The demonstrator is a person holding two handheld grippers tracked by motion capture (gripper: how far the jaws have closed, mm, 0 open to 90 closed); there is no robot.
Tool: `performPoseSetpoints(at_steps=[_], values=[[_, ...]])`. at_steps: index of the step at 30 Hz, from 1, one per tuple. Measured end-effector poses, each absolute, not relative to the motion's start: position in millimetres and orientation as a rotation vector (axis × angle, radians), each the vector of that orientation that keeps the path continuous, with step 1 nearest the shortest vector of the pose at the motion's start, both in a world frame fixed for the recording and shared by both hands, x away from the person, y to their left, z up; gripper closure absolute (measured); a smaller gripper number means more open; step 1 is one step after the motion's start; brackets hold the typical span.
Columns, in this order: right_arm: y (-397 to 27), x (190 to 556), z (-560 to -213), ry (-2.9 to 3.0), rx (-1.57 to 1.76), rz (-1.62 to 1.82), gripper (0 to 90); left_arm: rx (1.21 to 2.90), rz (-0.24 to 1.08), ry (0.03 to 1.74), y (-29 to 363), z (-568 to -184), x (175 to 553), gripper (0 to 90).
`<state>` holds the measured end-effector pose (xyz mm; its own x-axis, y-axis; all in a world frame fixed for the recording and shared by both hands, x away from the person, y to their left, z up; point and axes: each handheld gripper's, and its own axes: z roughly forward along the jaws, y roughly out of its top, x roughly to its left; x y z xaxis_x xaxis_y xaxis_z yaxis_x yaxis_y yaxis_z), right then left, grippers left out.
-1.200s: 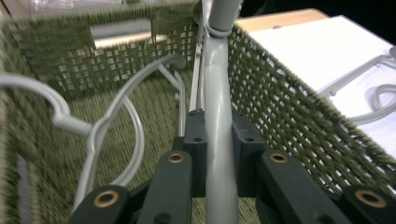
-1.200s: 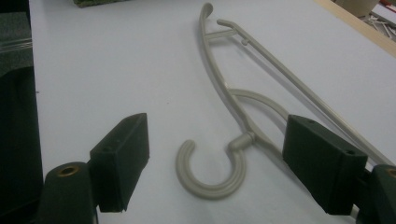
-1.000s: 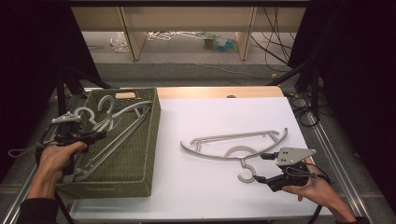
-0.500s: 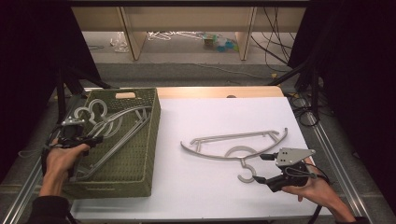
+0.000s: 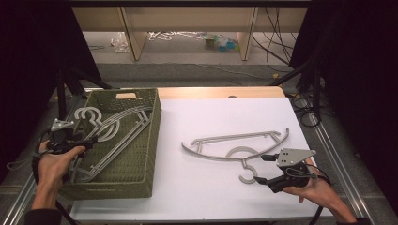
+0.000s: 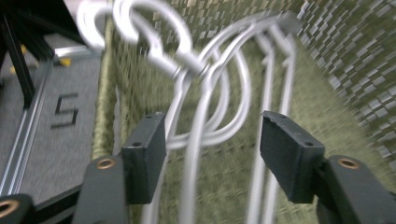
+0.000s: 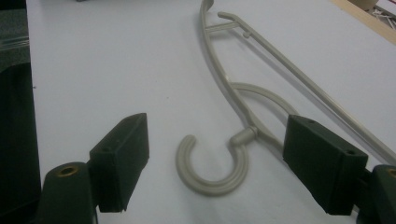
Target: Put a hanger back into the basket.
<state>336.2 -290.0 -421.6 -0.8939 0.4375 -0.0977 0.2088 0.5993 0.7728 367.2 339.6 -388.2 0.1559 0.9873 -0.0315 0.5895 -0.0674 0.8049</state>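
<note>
1. We've just let go on the left: the left hand-held gripper (image 5: 91,139) has been opening its jaws, and they now stand apart over the near-left side of the green woven basket (image 5: 141,161), hanger wires between the pads but unpressed.
2. That tells us this hanger is dropped off; the hangers in the basket (image 5: 112,129) have settled lower than a second ago, hooks toward the far-left corner.
3. On the right, our right hand-held gripper (image 5: 264,169) sits released, jaws wide around the hook of the grey hanger on the worktop (image 5: 234,143), not touching it.
4. The count: one basket, two hangers inside by their two hooks, one left on the white worktop (image 5: 211,197).
5. Next, we judge, comes closing on that hook.
</note>
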Motion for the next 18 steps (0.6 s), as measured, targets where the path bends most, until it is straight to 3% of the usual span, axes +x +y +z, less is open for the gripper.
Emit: performPoseSetpoints(at_steps=[9, 18], values=[[-291, 338, -423, 2.531, 0.530, 1.190, 22.2, 1.708, 0.742, 1.272, 288, -353, 319, 28.2], [-292, 339, -427, 2.512, 0.545, 1.214, 21.9, 1.722, 0.593, 1.055, 208, -354, 278, 22.1]])
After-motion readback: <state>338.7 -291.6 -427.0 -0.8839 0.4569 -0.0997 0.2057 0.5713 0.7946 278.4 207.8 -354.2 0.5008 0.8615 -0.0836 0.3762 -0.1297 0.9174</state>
